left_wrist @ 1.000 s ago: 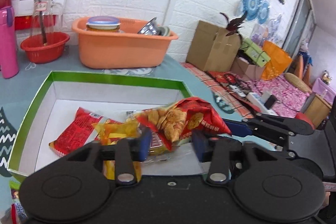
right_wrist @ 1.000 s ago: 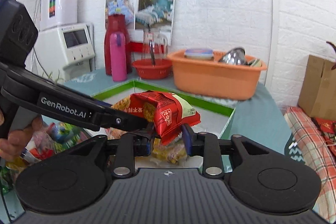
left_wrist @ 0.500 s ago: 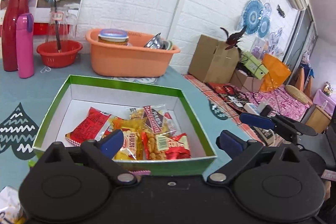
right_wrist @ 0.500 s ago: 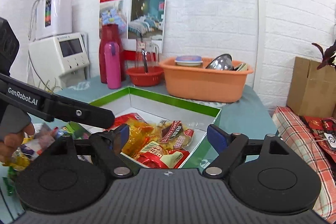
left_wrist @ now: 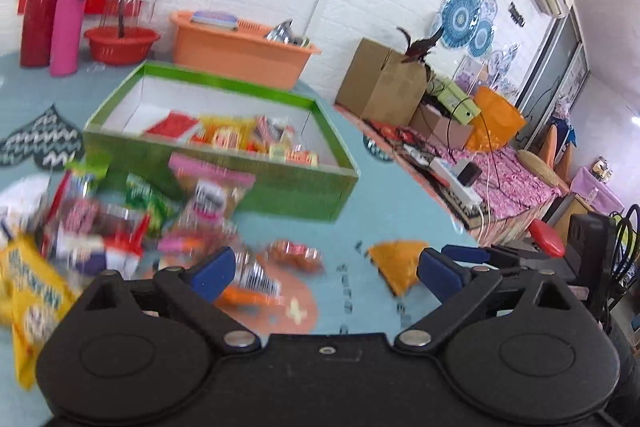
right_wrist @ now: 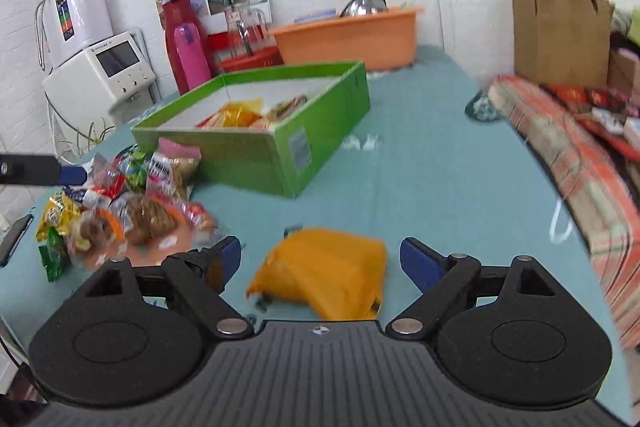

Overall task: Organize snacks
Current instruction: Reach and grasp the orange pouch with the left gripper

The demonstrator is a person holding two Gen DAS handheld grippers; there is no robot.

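A green box (left_wrist: 256,183) (right_wrist: 256,155) with a white inside holds several snack packets (left_wrist: 236,137). A blurred pile of loose snack packets (left_wrist: 132,223) (right_wrist: 132,203) lies on the teal table in front of it. My left gripper (left_wrist: 324,271) is open above the table near the pile, with nothing held. My right gripper (right_wrist: 320,259) is open and empty over an orange packet (right_wrist: 328,271) (left_wrist: 400,263) that lies flat on the table between its spread fingers. The left gripper's blue fingertip (right_wrist: 72,174) shows at the left edge of the right wrist view.
An orange basin (left_wrist: 240,47) with dishes, a red bowl (left_wrist: 120,45), and red and pink flasks (left_wrist: 64,23) stand at the back by the wall. White appliances (right_wrist: 96,67) sit at the left. A cardboard box (right_wrist: 560,35) and clutter lie beyond the table's right edge.
Both grippers let go of the red snack packet over the box, opened wide and drew back from the box. They now hang over the loose snacks and the orange packet.
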